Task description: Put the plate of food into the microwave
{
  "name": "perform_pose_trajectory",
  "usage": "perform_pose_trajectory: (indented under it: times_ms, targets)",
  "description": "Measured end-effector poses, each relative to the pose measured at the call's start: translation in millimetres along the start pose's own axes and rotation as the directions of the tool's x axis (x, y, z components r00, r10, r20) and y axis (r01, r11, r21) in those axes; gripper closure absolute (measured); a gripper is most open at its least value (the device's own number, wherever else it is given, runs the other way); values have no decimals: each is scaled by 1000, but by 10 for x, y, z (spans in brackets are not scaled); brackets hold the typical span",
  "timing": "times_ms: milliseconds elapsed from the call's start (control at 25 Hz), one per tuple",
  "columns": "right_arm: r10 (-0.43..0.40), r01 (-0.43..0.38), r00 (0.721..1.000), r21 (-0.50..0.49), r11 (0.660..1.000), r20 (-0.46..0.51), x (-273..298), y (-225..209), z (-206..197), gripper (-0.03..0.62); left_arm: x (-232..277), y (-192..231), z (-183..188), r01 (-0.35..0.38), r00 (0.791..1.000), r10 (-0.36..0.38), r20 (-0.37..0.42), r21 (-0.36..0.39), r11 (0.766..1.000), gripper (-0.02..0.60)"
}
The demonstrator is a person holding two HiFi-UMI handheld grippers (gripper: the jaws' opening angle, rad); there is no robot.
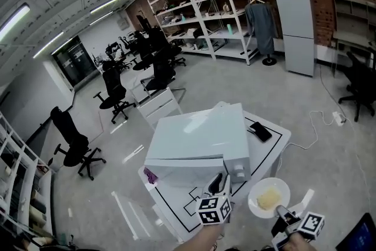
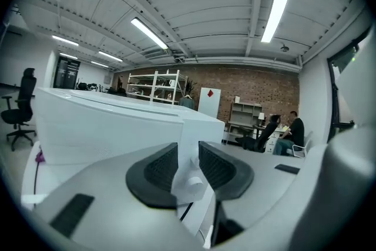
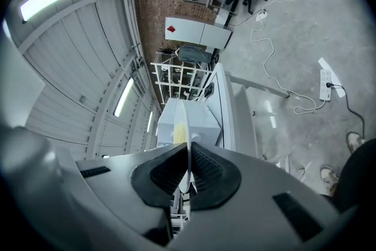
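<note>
A white microwave (image 1: pixel 200 138) stands on a white table (image 1: pixel 279 141), its front facing me. My left gripper (image 1: pixel 220 183) is at that front, by the seam between the door and the control panel. In the left gripper view my left gripper (image 2: pixel 188 164) is open, and the microwave's front edge and a round knob (image 2: pixel 192 184) show in the gap without being pressed. My right gripper (image 1: pixel 283 213) is shut on the near rim of a white plate (image 1: pixel 269 197) carrying yellow food (image 1: pixel 268 199), to the right of the microwave. In the right gripper view the plate (image 3: pixel 183 126) appears edge-on between the pads.
A black phone (image 1: pixel 260 131) lies on the table behind the plate. Office chairs (image 1: pixel 73 144) stand on the left, with shelving (image 1: pixel 205 14) and a white fridge (image 1: pixel 294 26) at the back. A power strip (image 1: pixel 339 119) and cable lie on the floor. Two seated people (image 2: pixel 288 132) are far off.
</note>
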State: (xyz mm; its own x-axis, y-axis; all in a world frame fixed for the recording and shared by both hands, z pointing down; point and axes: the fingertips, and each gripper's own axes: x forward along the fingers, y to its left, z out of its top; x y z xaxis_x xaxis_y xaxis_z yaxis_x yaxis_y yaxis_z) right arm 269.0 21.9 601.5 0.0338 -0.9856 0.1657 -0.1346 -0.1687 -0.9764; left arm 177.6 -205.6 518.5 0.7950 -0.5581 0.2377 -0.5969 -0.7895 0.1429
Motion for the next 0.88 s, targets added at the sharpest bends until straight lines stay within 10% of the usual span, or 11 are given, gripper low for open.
perform_pose_trajectory:
  times_ms: [400, 880]
  targets:
    - [35, -39, 995, -38, 999, -89, -22, 13, 372, 585, 145, 198, 33, -267, 964, 268, -1, -60, 962, 340]
    - [47, -50, 992, -23, 998, -117, -75, -67, 513, 586, 200, 400, 21, -383, 924, 383, -21, -87, 920, 337]
